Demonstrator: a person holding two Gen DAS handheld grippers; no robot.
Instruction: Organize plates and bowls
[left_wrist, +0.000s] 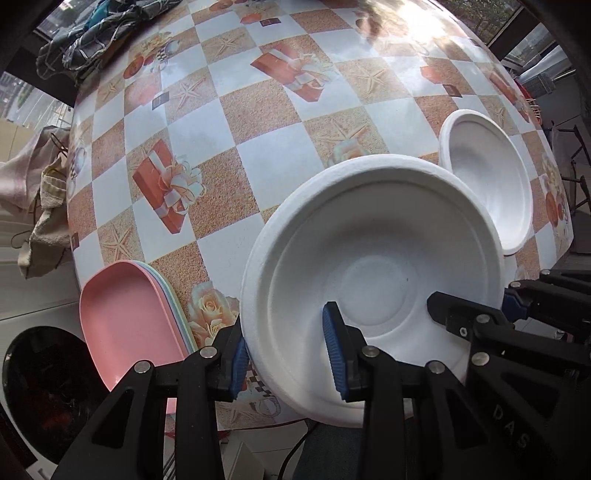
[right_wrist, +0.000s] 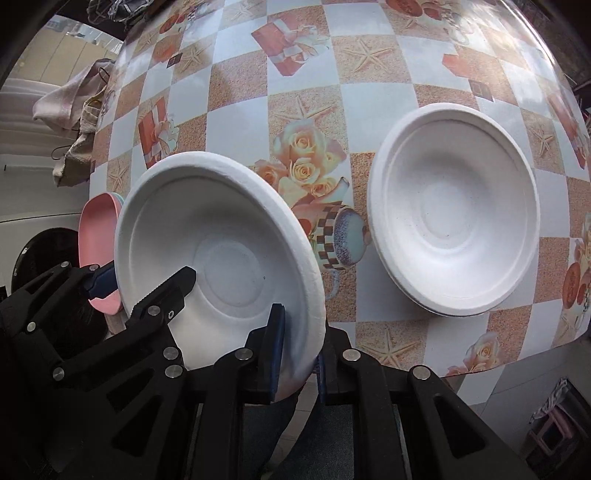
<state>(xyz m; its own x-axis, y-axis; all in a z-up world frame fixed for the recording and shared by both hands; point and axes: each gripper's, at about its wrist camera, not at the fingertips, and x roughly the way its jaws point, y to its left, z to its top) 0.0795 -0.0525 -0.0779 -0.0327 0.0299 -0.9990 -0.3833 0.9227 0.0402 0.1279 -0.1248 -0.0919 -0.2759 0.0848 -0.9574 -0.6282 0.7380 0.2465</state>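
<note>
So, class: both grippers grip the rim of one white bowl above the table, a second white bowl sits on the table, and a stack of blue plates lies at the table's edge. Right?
Nearly. The stack of plates is pink on top, not blue, as the left wrist view shows. The rest stands: left gripper and right gripper grip the held bowl; the second bowl sits on the table.

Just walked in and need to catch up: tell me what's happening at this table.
A person with a handheld gripper in each hand is sorting disposable dishes. Both the left gripper and the right gripper are clamped on the rim of one white paper bowl, carried tilted above the patterned table. A second white bowl sits on the table to the right, and a stack of pastel plates lies at the left edge.
</note>
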